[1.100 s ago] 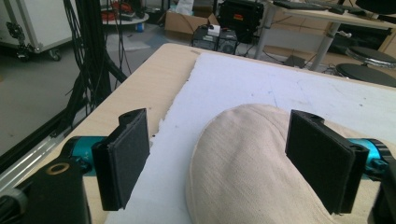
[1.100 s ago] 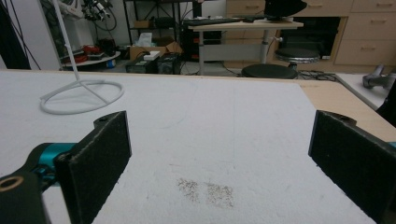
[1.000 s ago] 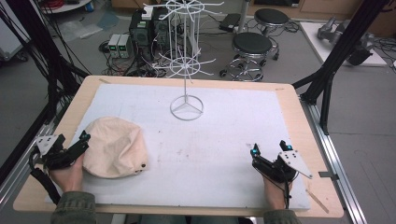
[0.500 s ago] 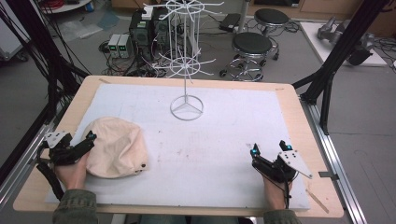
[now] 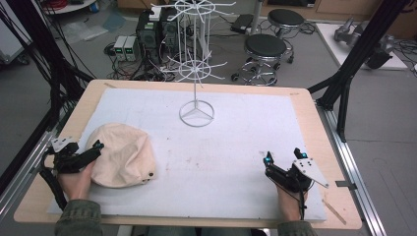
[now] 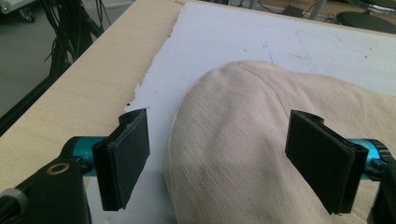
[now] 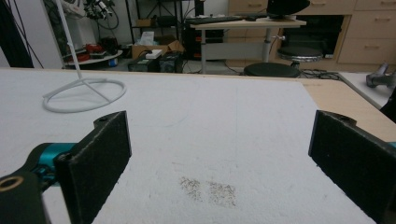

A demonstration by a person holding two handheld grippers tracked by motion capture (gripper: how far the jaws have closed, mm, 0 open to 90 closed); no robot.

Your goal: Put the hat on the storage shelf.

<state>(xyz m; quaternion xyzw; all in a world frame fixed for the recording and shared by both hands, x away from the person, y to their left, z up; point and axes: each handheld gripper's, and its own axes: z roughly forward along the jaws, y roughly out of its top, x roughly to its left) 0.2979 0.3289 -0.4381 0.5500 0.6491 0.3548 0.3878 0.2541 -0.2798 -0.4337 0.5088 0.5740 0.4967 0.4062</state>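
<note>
Workshop floor with cables, electronics boxes and two black stools (image 5: 265, 46) fills the upper part of the high view. Below it sits a wooden tabletop (image 5: 314, 118) covered by a white mat (image 5: 236, 142). A white wire rack (image 5: 195, 69) stands on its ring base at upper centre of the mat. A beige cap (image 5: 123, 155) lies flat at the lower left of the mat. The left gripper (image 5: 81, 156) sits at the cap's left edge, held by a hand in an olive sleeve, its jaws spread with the upper tip just over the cap's rim. The right gripper (image 5: 282, 160) rests at the lower right of the mat, well apart from the cap, jaws spread and empty.

Left gripper view: the cap (image 6: 261, 140) bulges up the centre and right of the frame. The left gripper (image 6: 229, 154) has its jaws wide apart; the right jaw stands over the cloth, the left jaw over bare mat (image 6: 233, 37) just beside the cap's seam. Whether either pad touches the fabric cannot be told. Bare tabletop (image 6: 79, 93) runs along the left.

Right gripper view: the right gripper (image 7: 219, 161) holds its jaws wide apart above bare mat (image 7: 210, 121), with a faint dark smudge (image 7: 208, 190) between them at lower centre. The rack's ring base (image 7: 84, 94) shows at upper left. A desk (image 7: 247, 25) and a stool (image 7: 271, 69) stand beyond the tabletop's far edge.
</note>
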